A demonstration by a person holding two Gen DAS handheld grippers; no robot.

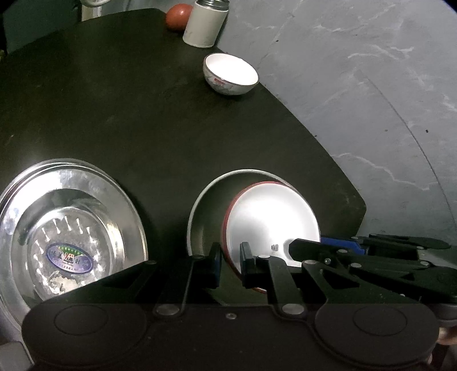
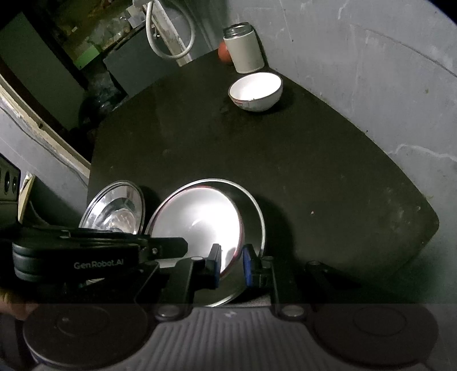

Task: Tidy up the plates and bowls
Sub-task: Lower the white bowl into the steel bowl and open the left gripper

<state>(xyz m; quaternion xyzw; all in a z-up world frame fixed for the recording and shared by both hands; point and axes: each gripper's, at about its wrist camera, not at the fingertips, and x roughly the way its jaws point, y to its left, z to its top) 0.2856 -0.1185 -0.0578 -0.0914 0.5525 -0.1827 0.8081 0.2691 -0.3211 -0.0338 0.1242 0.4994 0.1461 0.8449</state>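
Note:
A white plate with a red rim point(image 1: 271, 219) point(image 2: 200, 222) is held tilted over a grey-rimmed dark plate point(image 1: 205, 205) point(image 2: 254, 217) on the dark table point(image 1: 142, 120). My left gripper point(image 1: 230, 261) pinches the red-rimmed plate's left edge. My right gripper point(image 2: 232, 264) pinches its right edge, and shows in the left wrist view point(image 1: 342, 251). A shiny steel plate point(image 1: 65, 228) point(image 2: 117, 208) lies to the left. A small white bowl point(image 1: 230, 73) point(image 2: 255, 90) stands at the far side.
A white canister point(image 1: 204, 24) point(image 2: 245, 48) and a red-orange round fruit point(image 1: 178, 15) point(image 2: 224, 52) stand at the table's far edge. Grey marbled floor point(image 1: 371, 100) lies beyond the table's right edge. Clutter and a white hose point(image 2: 168, 31) lie behind.

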